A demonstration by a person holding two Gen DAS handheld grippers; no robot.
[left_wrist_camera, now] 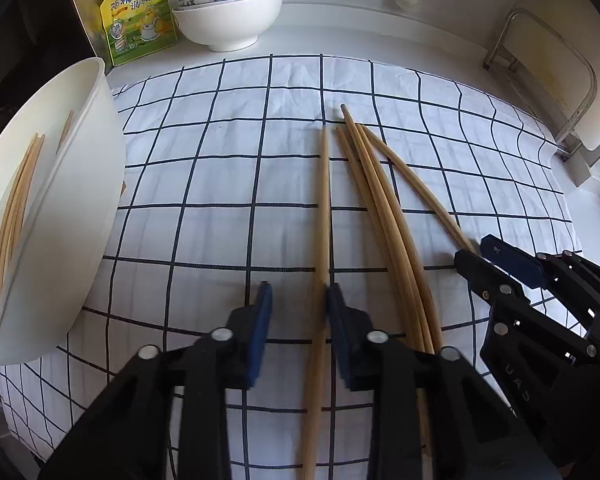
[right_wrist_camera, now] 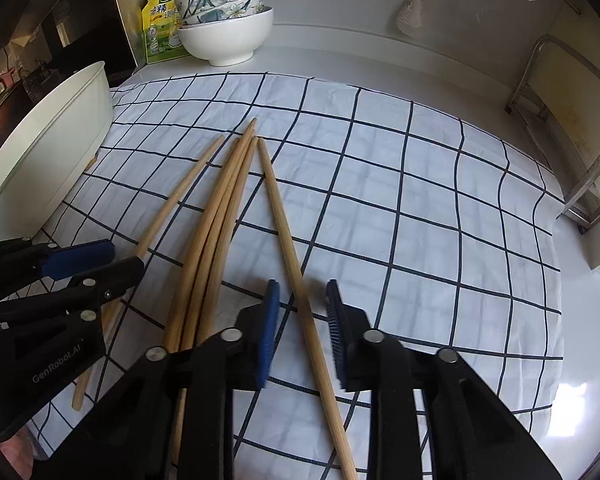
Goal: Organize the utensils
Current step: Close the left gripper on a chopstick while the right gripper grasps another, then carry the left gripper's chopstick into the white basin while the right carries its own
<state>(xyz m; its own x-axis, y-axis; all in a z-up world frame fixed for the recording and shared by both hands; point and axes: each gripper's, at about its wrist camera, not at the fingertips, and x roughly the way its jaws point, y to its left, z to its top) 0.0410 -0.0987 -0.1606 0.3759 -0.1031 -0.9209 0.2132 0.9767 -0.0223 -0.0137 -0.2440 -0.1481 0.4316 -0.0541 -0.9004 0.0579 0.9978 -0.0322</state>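
Observation:
Five bamboo chopsticks lie on a checked cloth (left_wrist_camera: 220, 160). My left gripper (left_wrist_camera: 298, 292) straddles the leftmost chopstick (left_wrist_camera: 325, 200). That stick rests against the right pad, while a clear gap remains on the left pad's side, so the jaws are open. To its right lie three chopsticks bunched together (left_wrist_camera: 380, 208). My right gripper (right_wrist_camera: 302, 292) stands over the rightmost chopstick (right_wrist_camera: 284, 216), open, with gaps on both sides of the stick. In the left wrist view the right gripper (left_wrist_camera: 478, 254) sits over that stick's near part. A white tub (left_wrist_camera: 80, 200) at the left holds several chopsticks (left_wrist_camera: 16, 200).
Stacked bowls (left_wrist_camera: 228, 12) and a yellow-green seasoning pouch (left_wrist_camera: 140, 16) stand at the back left on the white counter. A metal rack (left_wrist_camera: 540, 80) lines the right side. The left gripper (right_wrist_camera: 116, 256) is close beside the right one, with the bundle (right_wrist_camera: 220, 216) between them.

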